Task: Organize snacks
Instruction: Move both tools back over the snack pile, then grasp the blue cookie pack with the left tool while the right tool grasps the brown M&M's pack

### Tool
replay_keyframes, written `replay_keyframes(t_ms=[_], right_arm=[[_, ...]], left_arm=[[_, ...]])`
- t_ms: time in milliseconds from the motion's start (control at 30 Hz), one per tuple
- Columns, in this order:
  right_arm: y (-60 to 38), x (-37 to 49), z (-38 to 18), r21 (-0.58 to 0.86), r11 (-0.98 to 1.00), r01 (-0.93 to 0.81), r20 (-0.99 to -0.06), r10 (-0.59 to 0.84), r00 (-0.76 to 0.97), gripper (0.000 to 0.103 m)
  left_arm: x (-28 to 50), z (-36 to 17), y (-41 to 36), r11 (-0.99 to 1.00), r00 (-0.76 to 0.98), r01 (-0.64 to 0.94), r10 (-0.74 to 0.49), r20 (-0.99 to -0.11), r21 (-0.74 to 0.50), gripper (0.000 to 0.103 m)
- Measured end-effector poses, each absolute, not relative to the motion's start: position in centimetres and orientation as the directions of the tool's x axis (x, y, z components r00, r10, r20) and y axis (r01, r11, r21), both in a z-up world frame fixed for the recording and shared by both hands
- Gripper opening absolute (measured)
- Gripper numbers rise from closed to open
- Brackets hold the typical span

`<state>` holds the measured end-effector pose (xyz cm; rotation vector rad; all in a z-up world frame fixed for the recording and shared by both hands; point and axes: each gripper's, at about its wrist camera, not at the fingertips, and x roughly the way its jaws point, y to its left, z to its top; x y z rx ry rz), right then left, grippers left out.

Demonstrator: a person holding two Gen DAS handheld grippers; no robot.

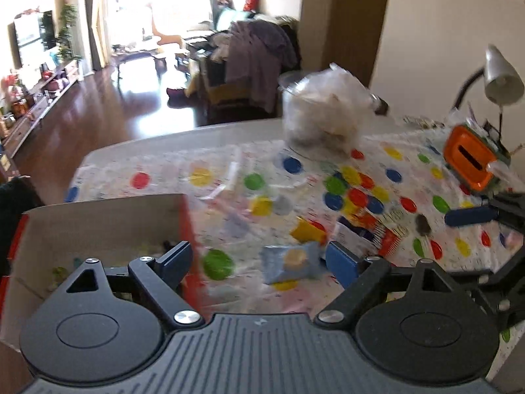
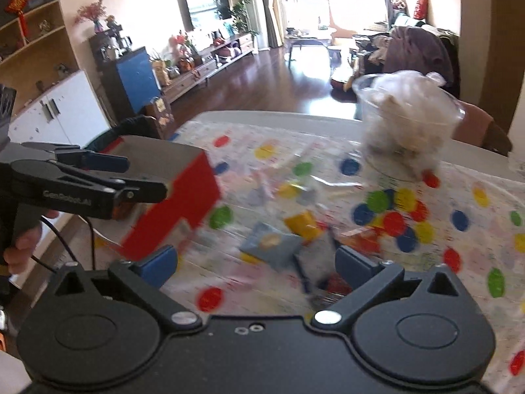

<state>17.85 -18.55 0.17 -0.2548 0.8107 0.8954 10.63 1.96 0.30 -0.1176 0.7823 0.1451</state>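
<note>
On the worktop, under a cloth with coloured dots, the far edge ran bare and pale beyond the cloth, with dark wood floor past it. A cardboard box with red outer sides stood at the left edge, its top open. To its right a stretch of cloth lay mostly free, with a few clear wrappers. The snacks lay loose toward the near middle: a pale blue packet, a yellow packet just behind it, and darker and red ones to the right, blurred. A clear tub stuffed with white bags stood near the far edge, and an orange box sat far right under a lamp.

The left tool angled down over the box's right wall, jaws wide apart, nothing between them. The right tool angled down above the blue packet, jaws also wide apart and empty. A hand gripped the left tool's handle.
</note>
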Motion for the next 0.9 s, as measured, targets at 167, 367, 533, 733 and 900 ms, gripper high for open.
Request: replay_keyframes(t_ms=[167, 367, 533, 733, 900], right_arm=[[-21.5, 20.4, -1.0, 0.105, 0.642, -0.76, -0.743, 0.559, 0.37, 0.103], [-23.4, 23.3, -3.1, 0.068, 0.631, -0.773, -0.77, 0.526, 0.362, 0.103], [-24.2, 24.7, -5.0, 0.056, 0.609, -0.791, -0.792, 0.509, 0.336, 0.102], [-23.1, 24.6, -8.3, 0.066, 0.559, -0.826, -0.831, 0.489, 0.265, 0.098], [-21.7, 24.6, -10.4, 0.11, 0.523, -0.845, -0.852, 0.487, 0.191, 0.095]], left_arm=[[13.0, -1.5, -0.4, 0.985, 0.666, -0.162, 0.066, -0.743, -0.058, 0.089], [16.1, -4.8, -2.5, 0.99, 0.605, -0.127, 0.031, -0.796, -0.059, 0.089], [18.3, -7.3, -2.1, 0.979, 0.551, -0.188, 0.039, -0.834, -0.078, 0.089], [20.4, -10.0, -2.1, 0.981, 0.508, -0.186, 0.047, -0.86, -0.057, 0.089], [22.7, -12.2, -1.6, 0.977, 0.434, -0.199, 0.022, -0.901, -0.072, 0.089]])
